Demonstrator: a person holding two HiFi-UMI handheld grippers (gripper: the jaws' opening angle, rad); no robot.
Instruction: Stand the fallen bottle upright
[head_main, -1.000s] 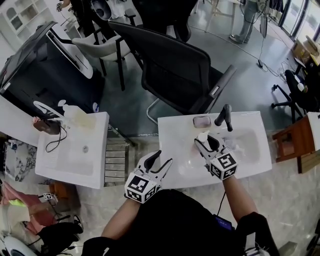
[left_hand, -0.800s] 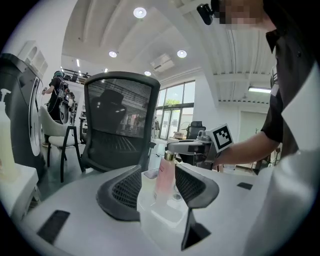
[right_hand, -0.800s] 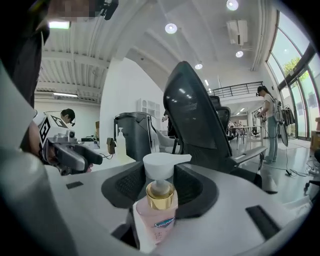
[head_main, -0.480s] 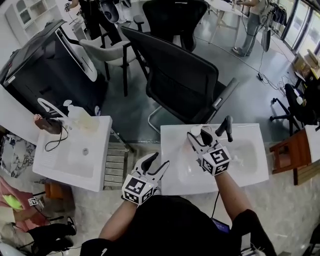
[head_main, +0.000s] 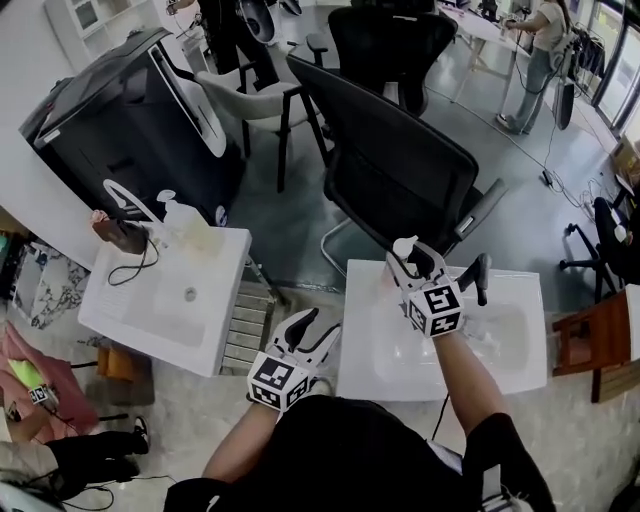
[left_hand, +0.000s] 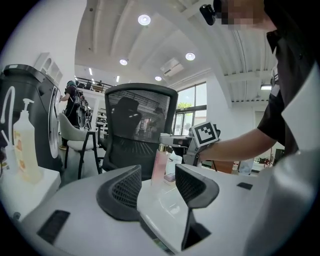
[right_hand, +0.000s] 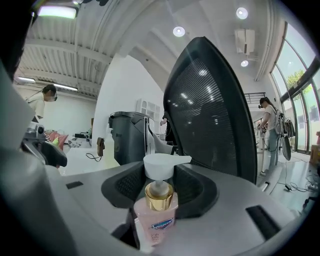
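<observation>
The right gripper (head_main: 418, 268) holds the pink soap bottle (right_hand: 154, 217). Its two jaws press on the bottle's sides, just under the gold ring at the neck. The white pump (right_hand: 162, 165) sticks up above the jaws.

In the left gripper view, the bottle stands nearly straight up, with its pump on top. It is at the back edge of the white sink worktop (head_main: 520, 355), close to the black tap (head_main: 482, 280). I cannot tell if its bottom touches the worktop or hangs a little above it.

The left gripper (head_main: 322, 322) is near the front left corner of that worktop, well apart from the bottle. Its jaws are partly open and nothing is between them. It points toward the bottle and the right gripper.

A big black office chair (head_main: 400, 170) stands behind the worktop. To the left there is another white sink worktop (head_main: 130, 310). A clear pump bottle (head_main: 180, 215) stands at its back edge.
</observation>
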